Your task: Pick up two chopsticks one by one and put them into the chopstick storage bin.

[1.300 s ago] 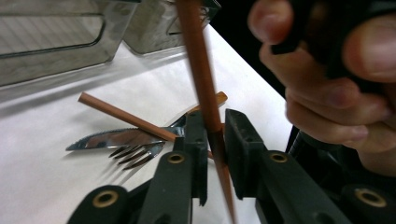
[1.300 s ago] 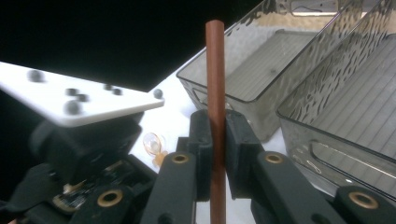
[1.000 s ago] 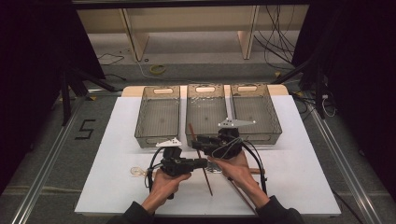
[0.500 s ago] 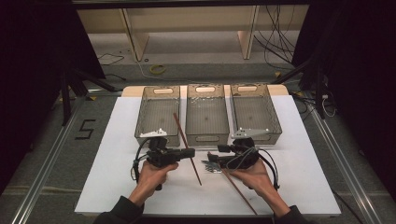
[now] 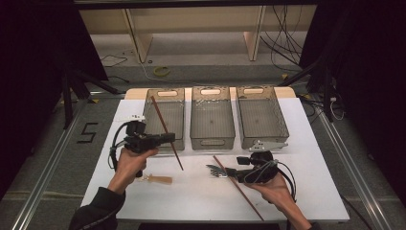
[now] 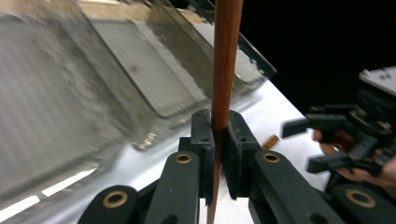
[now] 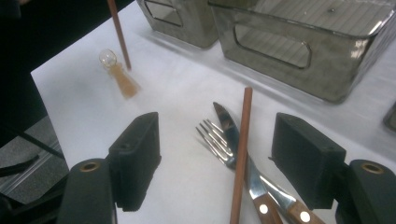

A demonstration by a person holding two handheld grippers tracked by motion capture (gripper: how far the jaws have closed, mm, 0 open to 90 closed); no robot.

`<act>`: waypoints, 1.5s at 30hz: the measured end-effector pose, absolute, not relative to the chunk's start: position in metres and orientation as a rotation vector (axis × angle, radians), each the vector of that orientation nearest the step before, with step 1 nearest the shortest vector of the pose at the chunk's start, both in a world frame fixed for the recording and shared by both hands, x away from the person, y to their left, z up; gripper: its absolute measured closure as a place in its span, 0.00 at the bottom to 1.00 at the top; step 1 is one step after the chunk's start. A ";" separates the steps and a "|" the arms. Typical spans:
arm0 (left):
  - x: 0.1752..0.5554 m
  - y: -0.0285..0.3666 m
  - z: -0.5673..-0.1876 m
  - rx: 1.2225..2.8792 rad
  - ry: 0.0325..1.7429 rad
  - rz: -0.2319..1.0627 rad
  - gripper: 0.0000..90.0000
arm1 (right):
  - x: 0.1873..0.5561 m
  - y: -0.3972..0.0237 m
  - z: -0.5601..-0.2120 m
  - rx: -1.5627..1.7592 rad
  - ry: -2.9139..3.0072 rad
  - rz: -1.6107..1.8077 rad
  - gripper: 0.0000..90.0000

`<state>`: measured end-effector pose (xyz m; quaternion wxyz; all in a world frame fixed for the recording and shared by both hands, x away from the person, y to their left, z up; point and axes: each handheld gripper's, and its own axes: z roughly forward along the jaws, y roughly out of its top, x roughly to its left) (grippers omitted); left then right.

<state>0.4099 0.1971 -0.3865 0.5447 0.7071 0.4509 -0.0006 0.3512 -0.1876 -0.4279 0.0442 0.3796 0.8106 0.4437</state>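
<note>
Nearest the person, on the white table (image 5: pixel 201 196), the right gripper (image 5: pixel 233 173) sits low with its jaws standing wide; they have just been opening, and nothing is pressed between them. In the right gripper view a second chopstick (image 7: pixel 240 149) lies on the table in the gap between the pads, touching neither, beside a fork (image 7: pixel 218 142) and a knife (image 7: pixel 236 140) with wooden handles. To the left of that cutlery, a small wooden-handled spoon (image 5: pixel 155 178) rests on the table; its bowl looks clear or glassy, though the view is too soft to be sure. Above the spoon, the left gripper (image 5: pixel 170 139) is clamped tight on a reddish-brown chopstick (image 5: pixel 166 132), gripping it partway along so the stick slants with its upper end over the left tray (image 5: pixel 165 120) and its lower end hanging clear of the table. Beyond the cutlery stand the middle tray (image 5: pixel 212 117) and the right tray (image 5: pixel 261 115), side by side.
</note>
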 end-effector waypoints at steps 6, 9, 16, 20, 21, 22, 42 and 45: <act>0.425 0.208 -0.374 1.692 1.093 0.065 0.93 | 0.348 -0.191 -0.433 1.165 2.484 1.357 0.33; 0.434 0.212 -0.368 1.694 1.105 0.076 0.93 | 0.346 -0.192 -0.434 1.157 2.487 1.359 0.32; 0.455 0.217 -0.360 1.678 1.146 0.095 0.93 | 0.342 -0.192 -0.437 1.154 2.501 1.344 0.31; 0.467 0.218 -0.359 1.661 1.173 0.095 0.92 | 0.342 -0.192 -0.439 1.156 2.509 1.340 0.31; 0.470 0.218 -0.359 1.658 1.175 0.094 0.92 | 0.342 -0.192 -0.439 1.155 2.510 1.340 0.31; 0.473 0.217 -0.358 1.655 1.182 0.095 0.92 | 0.342 -0.191 -0.439 1.156 2.513 1.337 0.31; 0.505 0.204 -0.376 1.657 1.274 0.096 0.92 | 0.339 -0.193 -0.440 1.143 2.518 1.353 0.29; 0.508 0.204 -0.380 1.653 1.289 0.096 0.92 | 0.339 -0.192 -0.441 1.145 2.523 1.350 0.29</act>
